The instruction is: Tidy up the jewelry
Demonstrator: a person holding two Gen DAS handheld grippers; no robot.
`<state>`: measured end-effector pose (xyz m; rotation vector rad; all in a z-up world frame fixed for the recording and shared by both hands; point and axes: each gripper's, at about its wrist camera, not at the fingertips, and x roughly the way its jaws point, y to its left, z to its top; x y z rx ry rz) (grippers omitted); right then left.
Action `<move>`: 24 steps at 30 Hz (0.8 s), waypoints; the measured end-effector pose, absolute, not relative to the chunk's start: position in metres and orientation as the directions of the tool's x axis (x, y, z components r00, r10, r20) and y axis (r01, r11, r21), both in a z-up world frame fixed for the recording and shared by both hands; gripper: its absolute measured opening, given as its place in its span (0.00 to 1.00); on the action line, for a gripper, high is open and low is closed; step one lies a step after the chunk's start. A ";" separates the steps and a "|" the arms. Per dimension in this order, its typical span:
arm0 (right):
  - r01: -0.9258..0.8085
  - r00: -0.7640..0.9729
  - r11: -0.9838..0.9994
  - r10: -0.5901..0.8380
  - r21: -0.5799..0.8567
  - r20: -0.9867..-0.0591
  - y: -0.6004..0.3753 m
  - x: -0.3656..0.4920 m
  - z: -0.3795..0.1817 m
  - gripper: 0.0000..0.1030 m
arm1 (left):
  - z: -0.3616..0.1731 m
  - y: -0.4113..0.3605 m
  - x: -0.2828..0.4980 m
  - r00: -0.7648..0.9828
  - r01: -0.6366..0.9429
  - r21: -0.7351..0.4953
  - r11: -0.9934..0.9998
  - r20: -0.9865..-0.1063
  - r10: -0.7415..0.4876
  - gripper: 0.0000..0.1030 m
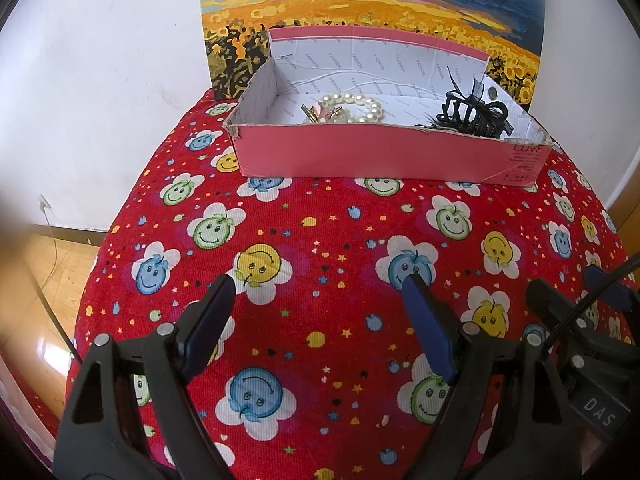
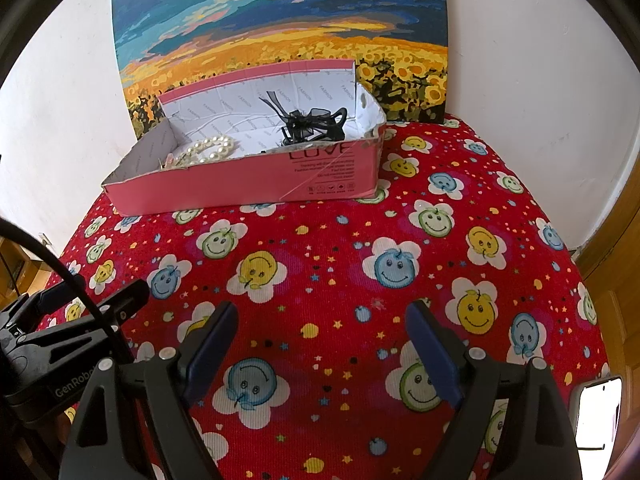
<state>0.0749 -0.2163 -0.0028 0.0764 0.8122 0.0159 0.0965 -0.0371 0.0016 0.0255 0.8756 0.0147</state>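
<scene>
Your left gripper fills the bottom of its own view, its two blue-padded fingers spread wide with nothing between them, only the red cloth printed with smiley-face flowers below. Your right gripper hangs the same way in its view, fingers wide apart and empty above the same cloth. Each gripper also shows at the edge of the other's view, just beside it. Farther back on the cloth sits a shallow pink cardboard box, open at the top, with a white lining printed with small grey words and the word LOVE on its pink front wall. Inside it, toward the left end, lies a string of white pearl beads curled in a loop, with a small gold-coloured piece touching it that is too small to make out. Toward the right end of the box lies a black hair claw clip with sheer black ribbon on it. Behind the box, a painting of sunflowers under a blue sky leans against a white wall.
</scene>
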 end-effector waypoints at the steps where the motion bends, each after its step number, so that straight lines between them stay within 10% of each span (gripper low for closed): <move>1: 0.015 0.688 0.997 0.044 0.075 -0.724 -0.216 0.074 -0.003 0.85 | 0.002 -0.037 0.097 0.641 -0.002 0.028 1.000 -0.768 0.023 0.76; 24: 0.014 0.688 0.997 0.044 0.074 -0.725 -0.216 0.075 -0.003 0.85 | 0.003 -0.037 0.097 0.640 -0.001 0.023 1.000 -0.768 0.018 0.76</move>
